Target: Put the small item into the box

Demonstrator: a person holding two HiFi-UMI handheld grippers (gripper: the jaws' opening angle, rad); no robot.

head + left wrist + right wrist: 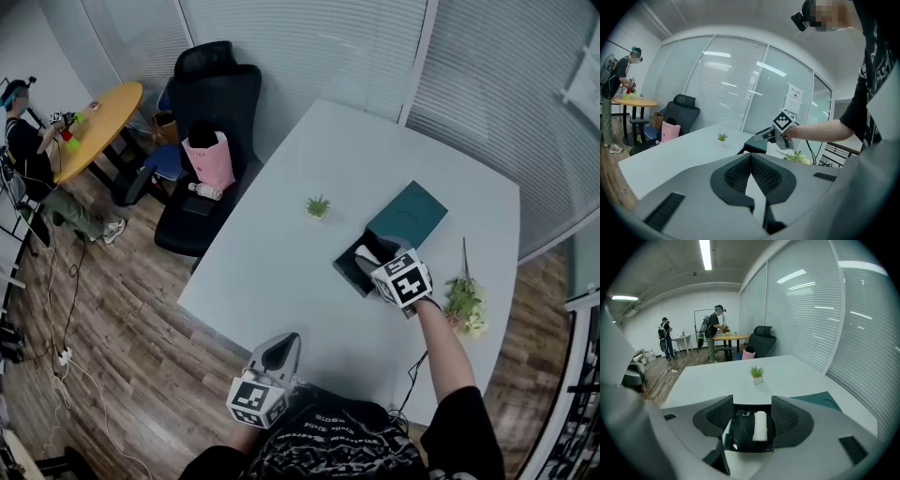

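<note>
In black box [740, 430] on surface [281, 272], small white roll [760, 425] lies near right wall. Looks light, soft, prone to rolling; grip across middle, gently. Right tool [752, 409] released, spread over box. Left tool [751, 165] clenched, empty.

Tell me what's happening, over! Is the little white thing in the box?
Right tool open, above the black box. Left tool shut, empty. White roll lies inside box. Teal lid off, beside the box.
</note>
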